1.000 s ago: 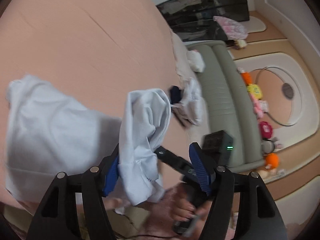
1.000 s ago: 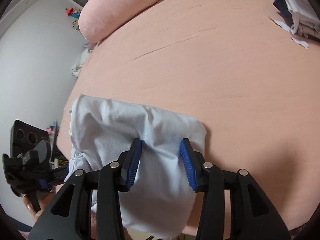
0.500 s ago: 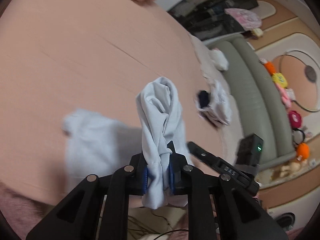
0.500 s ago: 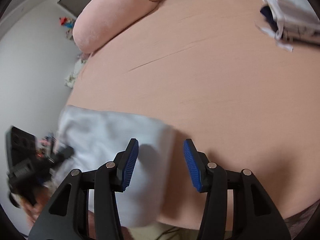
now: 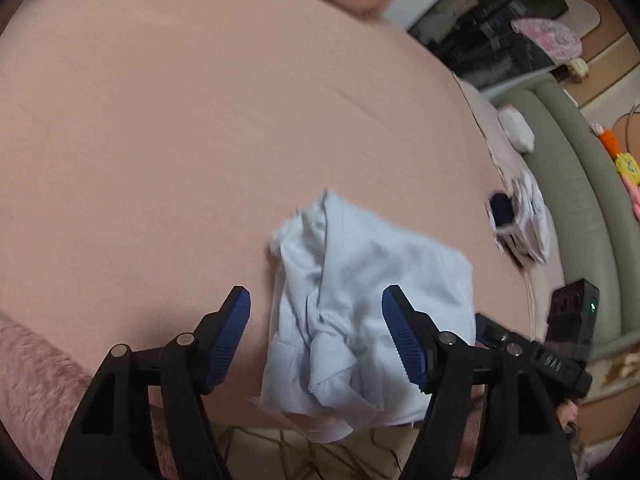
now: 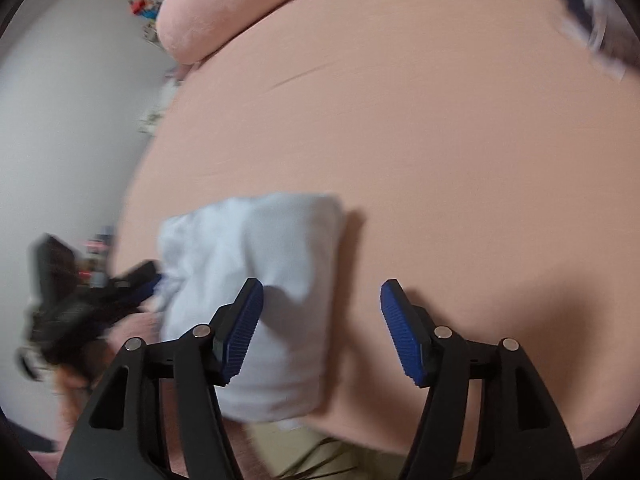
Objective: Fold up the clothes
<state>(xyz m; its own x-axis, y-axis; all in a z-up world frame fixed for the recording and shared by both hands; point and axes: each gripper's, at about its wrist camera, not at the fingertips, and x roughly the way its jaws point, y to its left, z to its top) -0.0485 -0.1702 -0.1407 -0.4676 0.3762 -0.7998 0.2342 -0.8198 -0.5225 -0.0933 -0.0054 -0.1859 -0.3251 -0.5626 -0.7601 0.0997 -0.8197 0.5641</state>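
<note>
left gripper (image 5: 316, 332): jaws spread wide, nothing held; blue pads either side of the bunched near-left part of the garment, neither pad pressing on cloth. Also seen blurred at the left edge of the right wrist view, just beside the garment's left end.
right gripper (image 6: 322, 330): jaws spread wide, nothing held; left pad over the garment's near right part, right pad over bare sheet. Contact with cloth: cannot tell, view blurred.
garment (image 5: 368, 312): pale blue, folded into a rough bundle, lying at the near edge of the bed; crumpled and knotted-looking at its near-left side, smoother on the right. Near end hangs a little over the bed edge. In the right wrist view (image 6: 256, 292) it reads as a soft rectangle, motion-blurred.
bed sheet (image 5: 180, 140): peach, mostly flat, a few faint creases in the far part.
pillow (image 6: 224, 4): pink, far left of the bed.
clothes pile (image 5: 520, 224): white and dark pieces, right edge of the bed, well apart from the garment.
bench (image 5: 576, 184): grey-green padded, along the right side of the bed.
toys (image 5: 624, 164): bright coloured, on the floor far right.
</note>
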